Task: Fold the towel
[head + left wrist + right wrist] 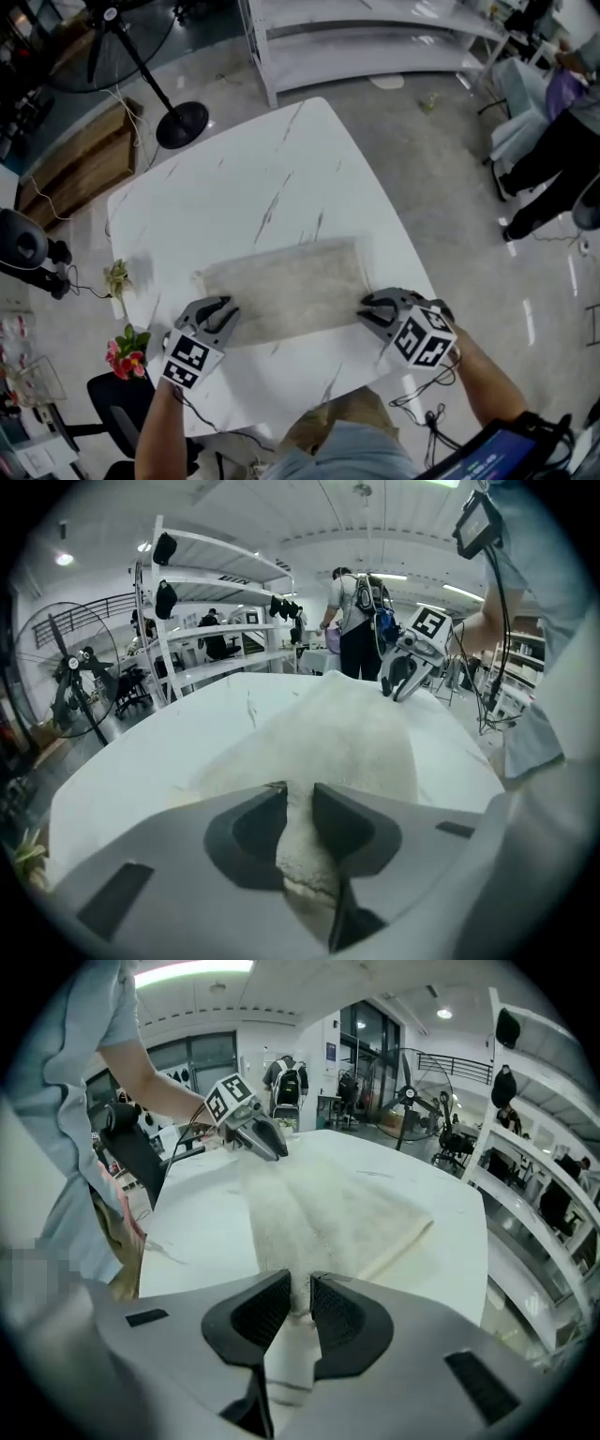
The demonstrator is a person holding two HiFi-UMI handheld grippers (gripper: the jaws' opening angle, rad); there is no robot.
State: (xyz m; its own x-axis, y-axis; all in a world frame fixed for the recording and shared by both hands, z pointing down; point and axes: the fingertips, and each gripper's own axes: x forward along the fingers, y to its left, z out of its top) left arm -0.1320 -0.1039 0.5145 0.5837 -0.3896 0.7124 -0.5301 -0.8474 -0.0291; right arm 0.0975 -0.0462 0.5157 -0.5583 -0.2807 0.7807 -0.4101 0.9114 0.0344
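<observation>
You are gripping the towel (286,291) on the worktop (234,178), left tongs (217,315) clamping one end, right tongs (376,315) clamping the other.

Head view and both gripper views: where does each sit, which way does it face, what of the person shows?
Head view: on the person's head, steeply down at the table and towel; forearms, left gripper and right gripper show.
Left gripper view: rides that gripper, looks along the towel pinched in its jaws toward the right gripper; the right arm shows.
Right gripper view: the mirror, toward the left gripper; left arm and torso show.
Shared: towel and the opposite gripper.
</observation>
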